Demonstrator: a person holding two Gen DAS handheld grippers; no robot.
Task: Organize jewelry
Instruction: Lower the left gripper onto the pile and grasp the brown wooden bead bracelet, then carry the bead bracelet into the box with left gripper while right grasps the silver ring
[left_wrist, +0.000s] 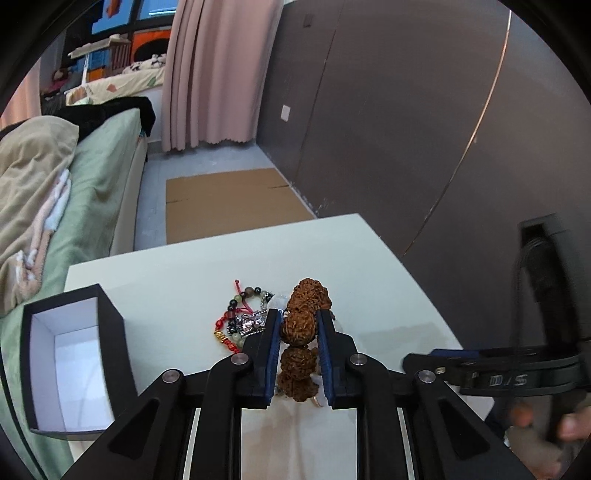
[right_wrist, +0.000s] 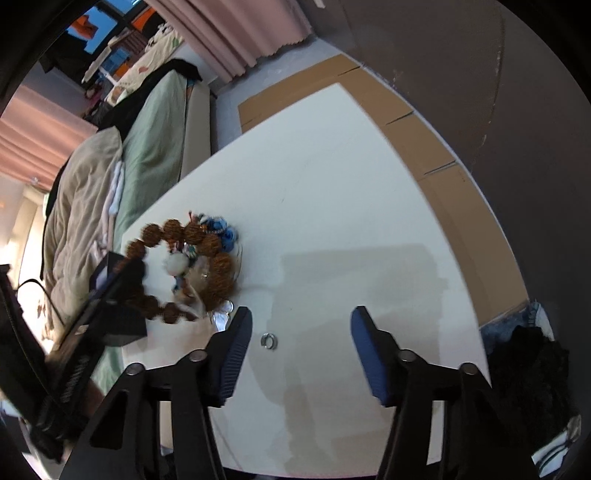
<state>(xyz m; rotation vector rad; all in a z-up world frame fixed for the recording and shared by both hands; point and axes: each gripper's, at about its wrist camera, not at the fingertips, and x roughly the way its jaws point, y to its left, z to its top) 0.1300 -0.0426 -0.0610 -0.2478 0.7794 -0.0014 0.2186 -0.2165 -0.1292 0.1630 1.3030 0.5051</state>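
Between my left claw's blue pads, a brown rough-seed bead bracelet is clamped, lifted over the table. Next, I judge, carry it left into the open black box. My right claw hangs wide, empty, above a small ring.

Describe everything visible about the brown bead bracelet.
The brown bead bracelet is a closed loop of large, rough, wrinkled seed-like beads. The left gripper is shut on one side of it, blue pads pressing a bead. In the right wrist view its ring hangs over the other jewelry above the white table.
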